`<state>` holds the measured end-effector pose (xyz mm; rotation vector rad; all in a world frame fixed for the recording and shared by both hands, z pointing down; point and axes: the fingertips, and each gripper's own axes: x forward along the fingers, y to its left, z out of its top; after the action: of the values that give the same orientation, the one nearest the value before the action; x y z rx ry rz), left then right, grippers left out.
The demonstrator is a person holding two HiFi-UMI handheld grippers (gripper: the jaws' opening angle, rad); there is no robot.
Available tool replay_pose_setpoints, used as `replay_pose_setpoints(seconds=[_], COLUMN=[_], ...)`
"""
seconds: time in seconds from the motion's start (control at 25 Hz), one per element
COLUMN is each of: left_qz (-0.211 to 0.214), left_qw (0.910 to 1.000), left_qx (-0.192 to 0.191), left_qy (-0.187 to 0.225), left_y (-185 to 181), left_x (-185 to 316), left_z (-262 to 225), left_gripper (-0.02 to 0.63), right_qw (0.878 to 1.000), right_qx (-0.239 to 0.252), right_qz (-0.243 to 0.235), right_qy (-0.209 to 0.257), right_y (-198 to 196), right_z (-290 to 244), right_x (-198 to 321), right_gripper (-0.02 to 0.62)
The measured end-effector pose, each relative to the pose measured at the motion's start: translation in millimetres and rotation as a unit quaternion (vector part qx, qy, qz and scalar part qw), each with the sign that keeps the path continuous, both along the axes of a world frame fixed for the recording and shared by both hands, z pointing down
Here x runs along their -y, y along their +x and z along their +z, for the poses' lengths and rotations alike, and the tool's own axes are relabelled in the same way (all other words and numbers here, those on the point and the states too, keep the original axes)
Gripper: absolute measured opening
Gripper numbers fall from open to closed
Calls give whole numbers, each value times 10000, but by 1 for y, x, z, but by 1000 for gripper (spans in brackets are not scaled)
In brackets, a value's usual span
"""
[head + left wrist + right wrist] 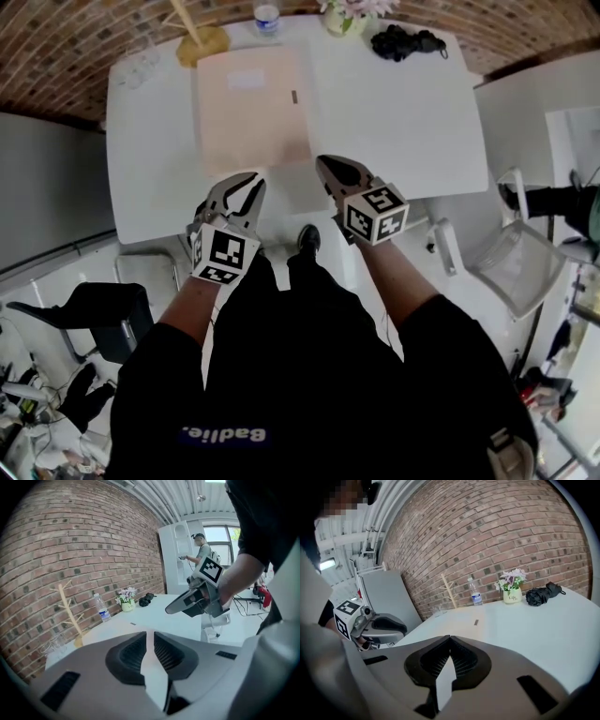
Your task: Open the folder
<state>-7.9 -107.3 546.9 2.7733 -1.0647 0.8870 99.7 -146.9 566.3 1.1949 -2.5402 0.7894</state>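
The flat folder [251, 108] looked light and floppy, likely best pinched at its right edge; the left gripper [246, 184] stood slightly spread, the right gripper [334, 170] pressed together.

Matt pale card folder [251, 108], smooth white tabletop [394, 112], rough red brick wall [56, 47], clear plastic bottle [267, 19].

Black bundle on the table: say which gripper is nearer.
Right. The right gripper is over the near edge of the table, right of the folder, the side where the black bundle lies; the left gripper is further left, at the folder's near edge.
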Motion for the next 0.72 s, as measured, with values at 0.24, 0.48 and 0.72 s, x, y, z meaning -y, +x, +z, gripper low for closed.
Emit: replay_pose_setpoints(seconds=[0.24, 0.48, 0.72], left_qz=[344, 827, 1110], left_qw=[9971, 9834, 9666], left_qx=[662, 1600, 2290], left_qy=[114, 217, 315], left_y=[10, 14, 11], left_x=[11, 19, 33], left_z=[30, 67, 93], left_gripper=[80, 140, 174], right_qw=[9998, 9988, 9961], right_qx=[-70, -16, 136], right_qz=[-49, 113, 367], right_qy=[-175, -484, -787], right_y=[-6, -5, -4], right_z=[24, 52, 70], right_x=[16, 27, 36], right_gripper=[29, 29, 29])
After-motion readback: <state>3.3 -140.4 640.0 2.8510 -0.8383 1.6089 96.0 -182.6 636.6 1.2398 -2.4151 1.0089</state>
